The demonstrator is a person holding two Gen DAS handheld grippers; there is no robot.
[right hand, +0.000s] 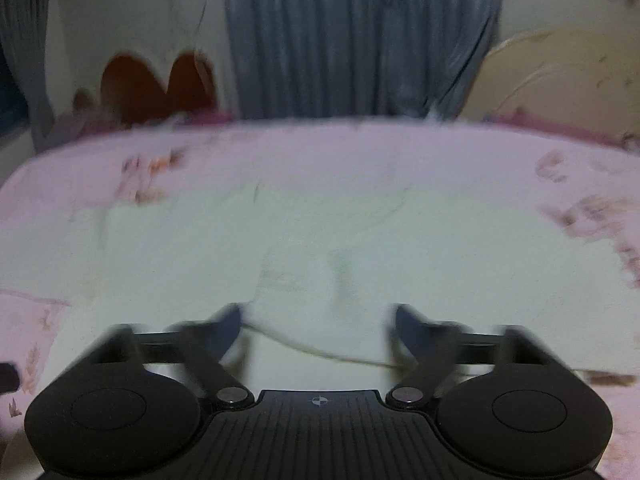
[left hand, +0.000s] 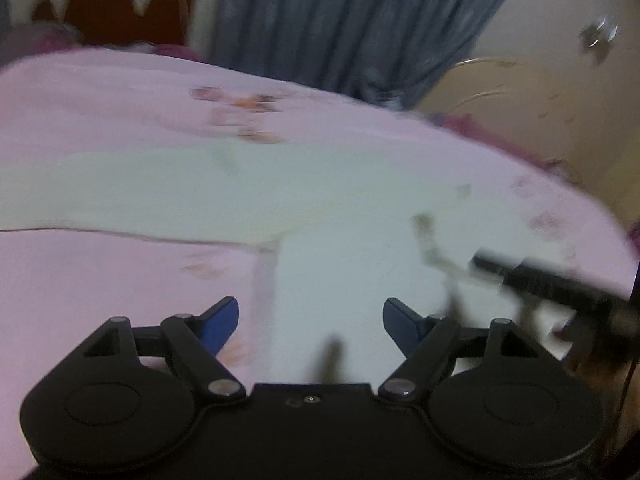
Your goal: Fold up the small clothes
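The pale, whitish soft-cloth garment (left hand: 248,192) lies spread flat on the bed, on a pink bedsheet with a faint floral print (left hand: 100,100). In the left wrist view its long axis runs left to right across the bed, with one section (left hand: 344,280) turning off toward the camera, so the outline reads as an L. In the right wrist view the same cloth (right hand: 320,240) fills the middle ground; a layered edge (right hand: 320,348) curves across close to the tool. Fabric looks thin and matte, with few creases; motion blur hides finer texture.

Left tool (left hand: 311,322): black linkage arms, blue fingertips (left hand: 224,322) wide apart, nothing between them; it angles down over the near section of the garment, and the blur leaves contact unclear. Right tool (right hand: 318,330): jaws also spread wide, empty, tilted down above the layered edge; its fingers are smeared by blur. The right tool also appears, dark and blurred, at the right edge of the left view (left hand: 552,292).

Behind the bed: a grey-blue pleated curtain (right hand: 360,40) and a brown scalloped headboard (left hand: 128,12).
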